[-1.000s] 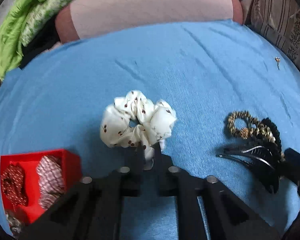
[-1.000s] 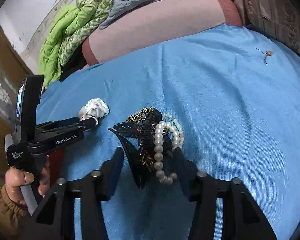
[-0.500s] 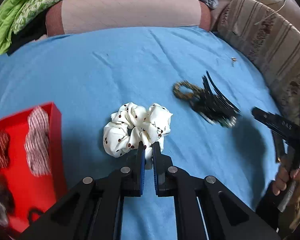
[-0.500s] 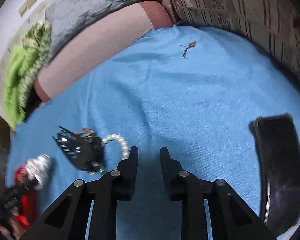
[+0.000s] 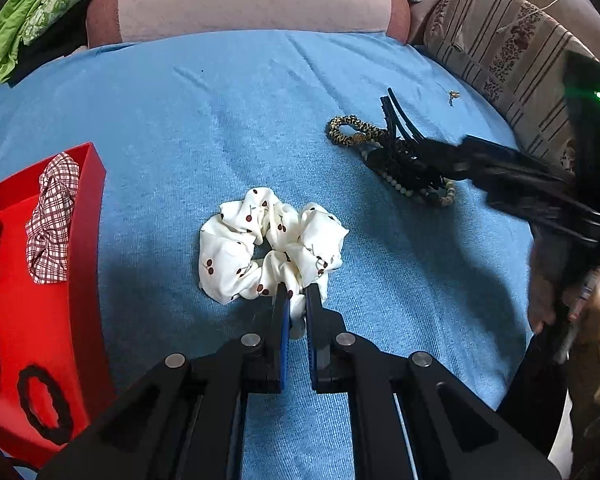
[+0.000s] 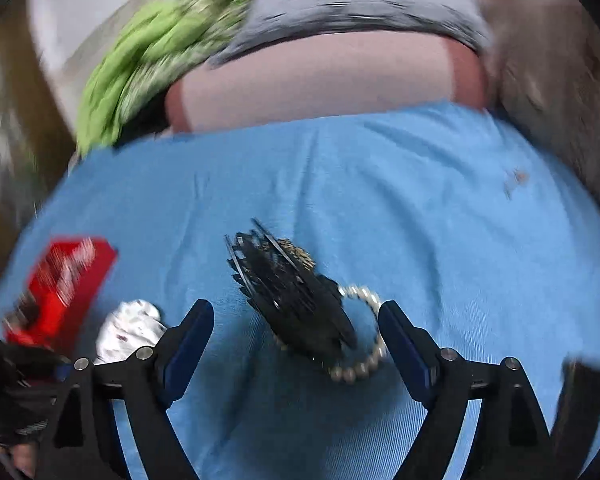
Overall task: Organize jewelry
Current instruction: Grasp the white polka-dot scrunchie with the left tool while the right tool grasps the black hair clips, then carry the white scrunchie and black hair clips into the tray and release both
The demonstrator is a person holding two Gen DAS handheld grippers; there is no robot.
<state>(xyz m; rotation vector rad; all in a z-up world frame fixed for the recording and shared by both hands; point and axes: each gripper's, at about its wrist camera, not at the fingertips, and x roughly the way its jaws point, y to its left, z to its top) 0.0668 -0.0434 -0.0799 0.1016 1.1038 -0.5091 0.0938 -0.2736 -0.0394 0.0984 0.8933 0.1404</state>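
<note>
On the blue bedspread (image 5: 260, 128), near its middle, a white cherry-print scrunchie (image 5: 270, 250) is pinched at its near edge by the left gripper (image 5: 296, 300), which is pitched steeply downward over the cloth. Its two blue-padded fingers (image 5: 285, 312) are pressed almost together, with only a fold of white fabric caught between them. The ring of the scrunchie is laid flat, its opening facing up, and its longer spread runs across the left wrist view. A red tray (image 5: 88, 216) is seen to its left, with a checked scrunchie (image 5: 52, 220) and a black hair tie (image 5: 44, 408) inside.

To the right, the right gripper (image 6: 296, 320) is held tilted down over a tangled pile, gripped by a hand (image 5: 572, 304) at the frame's edge. Its jaws have just been opening and are now spread wide; the pile lies between them, untouched by either pad. The pile is made up of a black claw clip (image 6: 296, 312), a pearl bracelet (image 6: 364, 364) and a gold-and-black braided band (image 5: 352, 134). The clip's long axis runs diagonally in the right wrist view, its teeth pointing to the upper left. The right wrist view is blurred.
</note>
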